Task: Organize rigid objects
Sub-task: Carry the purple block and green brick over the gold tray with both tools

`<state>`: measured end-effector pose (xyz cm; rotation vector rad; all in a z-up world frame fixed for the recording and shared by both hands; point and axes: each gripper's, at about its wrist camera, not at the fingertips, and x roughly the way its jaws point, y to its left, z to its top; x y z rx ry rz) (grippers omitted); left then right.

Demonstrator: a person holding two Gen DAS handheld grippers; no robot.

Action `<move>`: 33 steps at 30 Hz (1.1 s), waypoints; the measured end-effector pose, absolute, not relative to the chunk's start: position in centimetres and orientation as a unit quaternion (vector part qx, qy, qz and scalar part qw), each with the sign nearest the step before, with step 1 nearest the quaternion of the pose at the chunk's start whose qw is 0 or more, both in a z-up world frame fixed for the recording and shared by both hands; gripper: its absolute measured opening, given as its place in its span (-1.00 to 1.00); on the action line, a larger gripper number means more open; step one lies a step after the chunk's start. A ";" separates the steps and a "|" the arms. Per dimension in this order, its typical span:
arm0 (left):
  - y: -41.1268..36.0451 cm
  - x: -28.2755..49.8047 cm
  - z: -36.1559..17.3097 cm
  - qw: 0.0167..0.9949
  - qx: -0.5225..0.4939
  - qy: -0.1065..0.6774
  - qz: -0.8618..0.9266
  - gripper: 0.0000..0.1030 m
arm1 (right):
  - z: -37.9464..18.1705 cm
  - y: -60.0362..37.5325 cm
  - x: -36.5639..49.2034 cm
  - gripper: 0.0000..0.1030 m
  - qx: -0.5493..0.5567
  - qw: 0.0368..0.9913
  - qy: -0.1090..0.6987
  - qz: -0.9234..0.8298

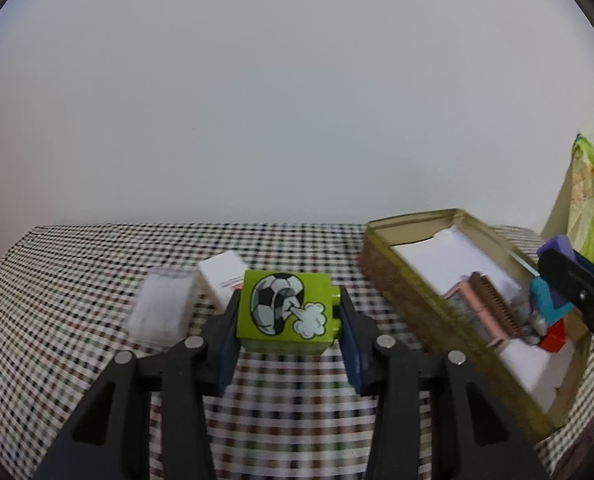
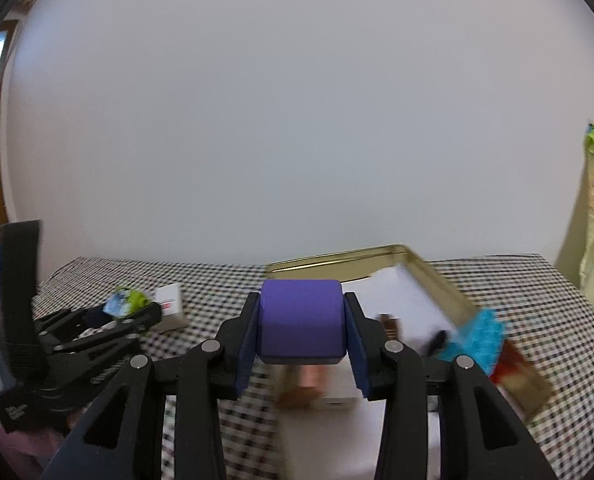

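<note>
Squeezing a green block point(image 1: 285, 306) between its two dark pads, the left gripper point(image 1: 287, 320) holds it up over the checked cloth point(image 1: 57, 300) on the desk. The block is hard, shiny plastic, boxy, with a soccer ball picture on its top face and round studs on one side. This claw points a little downward.

The right gripper point(image 2: 302, 322) is clamped on a purple block point(image 2: 302, 320). That block looks smooth and dull, with rounded sides like a short fat roll. It hangs above the near end of the gold tin point(image 2: 437, 276), and the claw tilts down a bit too.

Just past the green block, a clear plastic box point(image 1: 159, 308) lies on the cloth, ribbed and see-through. A white box point(image 1: 221, 276) with a small red mark leans right beside it, toward the far edge of the desk.

On the right part of the desk sits the long gold tin, a metal tray with low walls and white paper inside. In it lie a pink and brown comb-like thing point(image 1: 485, 308), a blue piece point(image 1: 547, 300) and a red piece point(image 1: 553, 338). They are blurry, so their shapes are hard to tell.
</note>
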<state>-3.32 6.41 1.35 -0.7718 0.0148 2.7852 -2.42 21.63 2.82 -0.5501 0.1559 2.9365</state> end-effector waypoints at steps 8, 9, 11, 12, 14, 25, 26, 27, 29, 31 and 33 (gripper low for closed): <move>10.1 -1.9 2.0 0.159 -0.256 0.023 0.953 -0.18 | 3.7 27.9 -0.9 -0.17 -0.158 0.126 0.089 0.975; 10.6 -1.8 2.0 0.162 -0.255 0.026 0.953 -0.18 | 3.7 28.6 -0.8 -0.17 -0.157 0.132 0.090 0.975; 11.4 -1.8 2.0 0.156 -0.255 0.025 0.954 -0.18 | 3.7 30.3 -0.8 -0.17 -0.157 0.147 0.091 0.972; 11.8 -1.8 2.1 0.159 -0.256 0.025 0.953 -0.18 | 3.6 30.8 -0.6 -0.17 -0.157 0.151 0.091 0.972; 12.6 -1.6 2.1 0.165 -0.255 0.026 0.952 -0.18 | 3.5 32.1 -0.6 -0.17 -0.160 0.159 0.087 0.970; 18.4 0.3 2.1 0.212 -0.257 0.050 0.942 -0.18 | 2.8 34.7 -0.7 -0.17 -0.194 0.163 0.073 0.965; 19.1 0.6 2.0 0.216 -0.259 0.054 0.940 -0.18 | 2.7 34.6 -1.1 -0.17 -0.197 0.155 0.073 0.965; 19.5 0.8 2.0 0.217 -0.260 0.056 0.939 -0.18 | 2.6 34.3 -1.5 -0.17 -0.200 0.148 0.069 0.966; 20.3 0.9 1.8 0.219 -0.265 0.059 0.937 -0.18 | 2.2 34.3 -2.3 -0.17 -0.207 0.142 0.055 0.966; 20.8 1.1 1.7 0.218 -0.272 0.062 0.935 -0.18 | 2.0 33.7 -2.7 -0.17 -0.217 0.133 0.052 0.966; 21.2 1.2 1.4 0.217 -0.280 0.062 0.933 -0.18 | 1.8 32.8 -2.9 -0.17 -0.227 0.128 0.051 0.964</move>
